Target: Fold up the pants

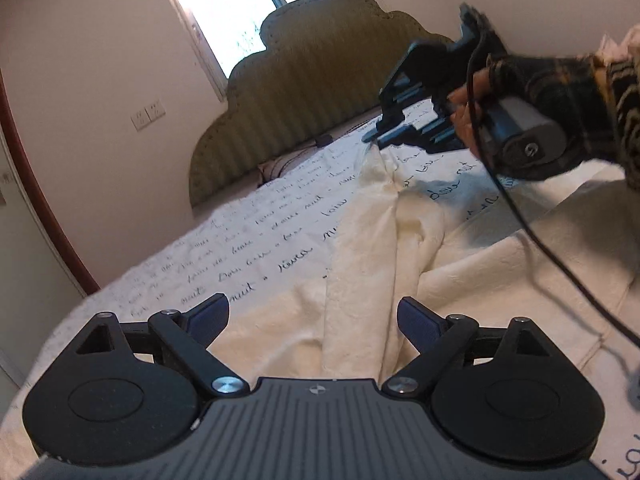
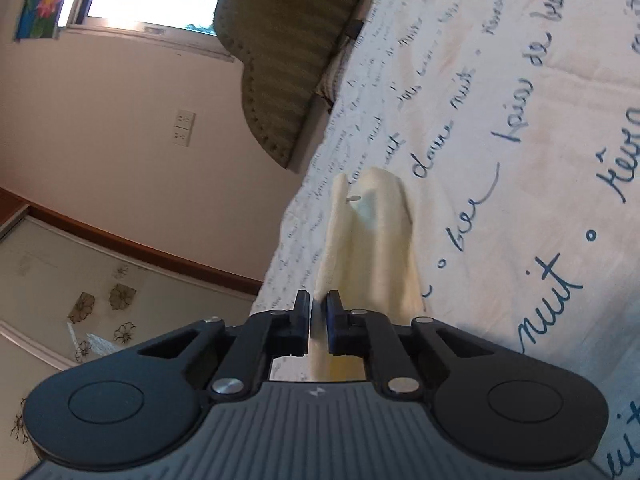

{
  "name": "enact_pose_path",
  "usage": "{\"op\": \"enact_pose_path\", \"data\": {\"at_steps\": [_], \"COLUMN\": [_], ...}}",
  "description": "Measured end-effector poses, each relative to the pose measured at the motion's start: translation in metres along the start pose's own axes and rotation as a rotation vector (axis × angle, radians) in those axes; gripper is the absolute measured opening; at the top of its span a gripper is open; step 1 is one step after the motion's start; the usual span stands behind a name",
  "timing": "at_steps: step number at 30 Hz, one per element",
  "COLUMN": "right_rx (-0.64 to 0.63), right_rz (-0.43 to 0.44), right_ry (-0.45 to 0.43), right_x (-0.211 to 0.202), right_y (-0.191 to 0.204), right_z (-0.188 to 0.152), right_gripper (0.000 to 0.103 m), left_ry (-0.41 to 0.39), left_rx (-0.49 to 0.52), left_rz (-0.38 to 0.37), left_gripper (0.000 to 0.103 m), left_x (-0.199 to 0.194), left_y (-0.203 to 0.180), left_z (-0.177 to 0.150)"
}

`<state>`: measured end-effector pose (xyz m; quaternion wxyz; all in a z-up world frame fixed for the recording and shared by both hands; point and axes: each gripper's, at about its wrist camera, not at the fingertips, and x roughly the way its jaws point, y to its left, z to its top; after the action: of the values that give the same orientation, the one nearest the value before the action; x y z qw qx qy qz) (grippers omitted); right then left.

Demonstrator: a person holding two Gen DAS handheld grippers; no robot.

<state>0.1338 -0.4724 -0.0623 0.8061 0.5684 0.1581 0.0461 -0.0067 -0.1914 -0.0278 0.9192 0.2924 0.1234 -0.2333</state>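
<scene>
Cream pants [image 1: 360,264] lie rumpled on a bed, running away from me toward the headboard. My left gripper [image 1: 314,322] is open, low over the near part of the pants, holding nothing. My right gripper [image 2: 319,312] is shut on an edge of the cream pants [image 2: 372,240], which it lifts into a raised fold. In the left wrist view the right gripper [image 1: 374,136] pinches the far end of the pants, held by a hand in a patterned sleeve.
The bedsheet [image 1: 256,236] is white with dark handwriting print. An olive scalloped headboard [image 1: 304,92] stands at the far end under a bright window [image 1: 248,4]. A black cable [image 1: 560,256] trails from the right gripper across the pants. Wall sockets [image 1: 148,115] are on the left.
</scene>
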Motion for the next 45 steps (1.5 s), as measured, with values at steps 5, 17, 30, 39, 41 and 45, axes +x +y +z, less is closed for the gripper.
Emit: {"op": "enact_pose_path", "data": {"at_steps": [5, 17, 30, 39, 41, 45], "right_rx": [-0.085, -0.105, -0.006, -0.044, 0.004, 0.159], "right_rz": [0.102, -0.13, -0.042, -0.107, -0.107, -0.088], "right_ry": [-0.058, 0.094, 0.214, 0.13, 0.086, -0.012], "right_x": [-0.046, -0.046, -0.016, 0.017, 0.02, 0.022], "right_y": [0.039, 0.016, 0.007, 0.005, -0.006, -0.032], "right_z": [0.003, -0.009, -0.035, -0.027, -0.019, 0.0], "right_gripper": [0.006, 0.062, 0.079, 0.051, 0.04, 0.037], "left_ry": [0.018, 0.017, 0.047, 0.035, 0.018, 0.006], "left_rx": [0.071, -0.059, -0.204, -0.224, -0.224, -0.222], "left_rz": [0.01, -0.034, -0.032, -0.113, -0.127, -0.144], "left_gripper": [0.075, 0.047, 0.044, 0.004, 0.004, 0.004], "left_x": [0.004, 0.0, 0.014, 0.005, 0.002, -0.002], "left_y": [-0.016, 0.004, 0.035, 0.034, 0.034, 0.031], "left_z": [0.003, 0.002, 0.004, 0.0, 0.001, 0.002]}}
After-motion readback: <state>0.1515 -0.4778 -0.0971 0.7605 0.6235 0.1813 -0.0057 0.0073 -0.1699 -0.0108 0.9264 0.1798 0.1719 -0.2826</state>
